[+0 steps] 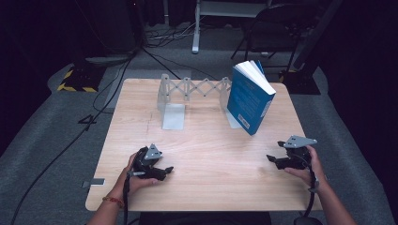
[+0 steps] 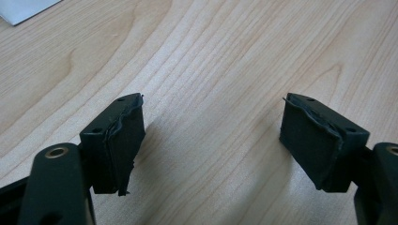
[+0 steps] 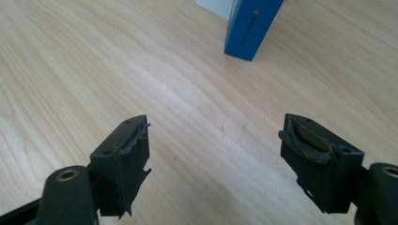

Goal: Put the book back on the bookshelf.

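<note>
- Because it stands on its lower edge and tips against the right-hand end plate of the expanding bookend rack [image 1: 195, 89], the blue book [image 1: 249, 99] stays up without a hand on it; its pages fan open at the top, so the lean looks loose rather than snug.
- The rack sits toward the far side of the wooden table [image 1: 206, 187], its scissor lattice stretched between two upright plates. The left plate has a flat foot [image 1: 173, 116] lying on the wood, presumably so a book's weight pins it down. No book stands on that foot.
- The left gripper [image 1: 164, 170] rests low over the near-left part of the table, well apart from the book. In the left gripper view its jaws stand wide with bare wood between the pads [image 2: 126, 140], holding nothing.
- The right gripper [image 1: 274, 161] hangs above the near-right part of the table, nearer the book but not touching it. Its jaws are also spread wide and empty, with worn pads [image 3: 129, 166].
- In the right gripper view the book's lower corner [image 3: 251, 28] lies ahead and slightly right of the jaws' line, so this hand seems better placed to reach it.
</note>
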